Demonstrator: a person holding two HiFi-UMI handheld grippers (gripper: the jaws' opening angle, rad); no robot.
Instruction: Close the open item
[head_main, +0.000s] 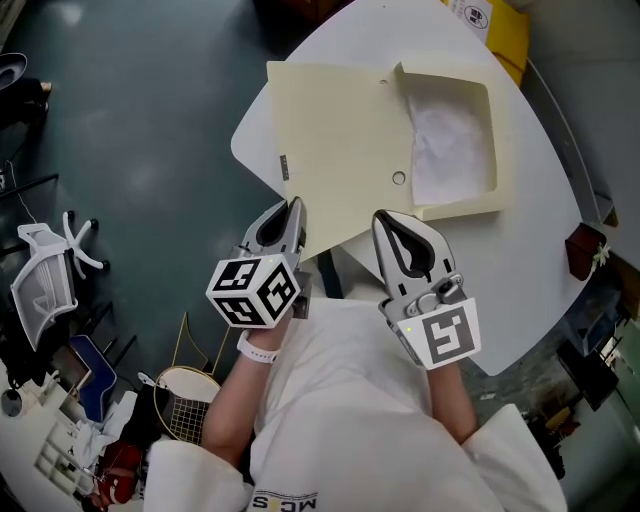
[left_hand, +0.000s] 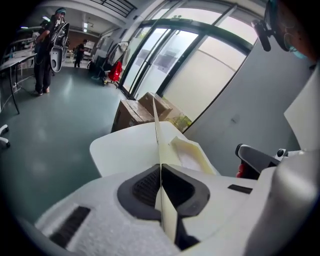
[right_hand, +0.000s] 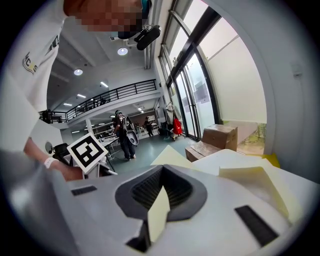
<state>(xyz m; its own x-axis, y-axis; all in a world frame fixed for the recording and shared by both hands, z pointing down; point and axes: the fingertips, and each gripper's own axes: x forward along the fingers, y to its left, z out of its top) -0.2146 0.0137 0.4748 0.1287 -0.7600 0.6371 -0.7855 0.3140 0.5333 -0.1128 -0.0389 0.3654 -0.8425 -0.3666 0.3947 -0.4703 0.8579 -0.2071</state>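
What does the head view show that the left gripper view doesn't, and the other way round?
Head view only: the left gripper's marker cube, a racket and a white chair on the floor. Left gripper view only: its jaws shut on the lid's edge, brown cartons by the windows. Both: the white table and the open box.

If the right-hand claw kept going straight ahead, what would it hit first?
The right gripper pinches the lid; straight on, it would likely meet the open box's near wall first.
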